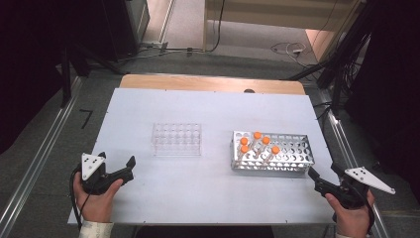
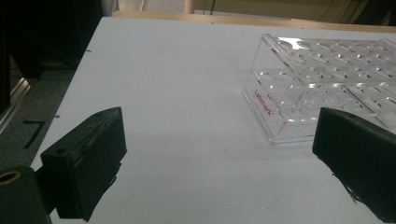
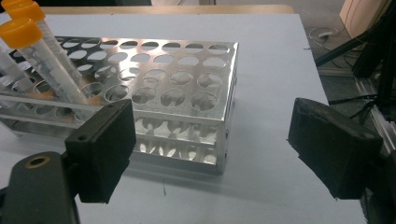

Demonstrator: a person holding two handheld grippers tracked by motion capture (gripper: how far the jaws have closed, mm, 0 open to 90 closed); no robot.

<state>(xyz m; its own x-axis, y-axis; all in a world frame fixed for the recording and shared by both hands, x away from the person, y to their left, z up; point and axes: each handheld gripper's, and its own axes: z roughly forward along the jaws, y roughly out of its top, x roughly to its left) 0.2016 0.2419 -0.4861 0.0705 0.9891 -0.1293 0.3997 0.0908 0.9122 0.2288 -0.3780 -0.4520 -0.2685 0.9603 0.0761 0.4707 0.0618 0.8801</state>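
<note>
White surface (image 1: 198, 198) carries two racks side by side, well apart. Clear plastic rack (image 1: 177, 139) sits left of centre, its wells empty; red lettering on its near end wall is visible in the left gripper view. Metal perforated rack (image 1: 272, 152) sits to the right and holds five orange-capped tubes (image 1: 257, 141), clustered in its left half and leaning slightly. Left gripper (image 1: 117, 168) is held in the person's left hand (image 1: 96, 198) near the front left of the surface, fingers (image 2: 88, 158) spread wide, holding nothing, the clear rack ahead and to their right. Right gripper (image 1: 324, 179), in the right hand (image 1: 352, 213), sits at the front right, fingers (image 3: 105, 144) likewise wide apart and empty, just beside the metal rack's near right corner.
</note>
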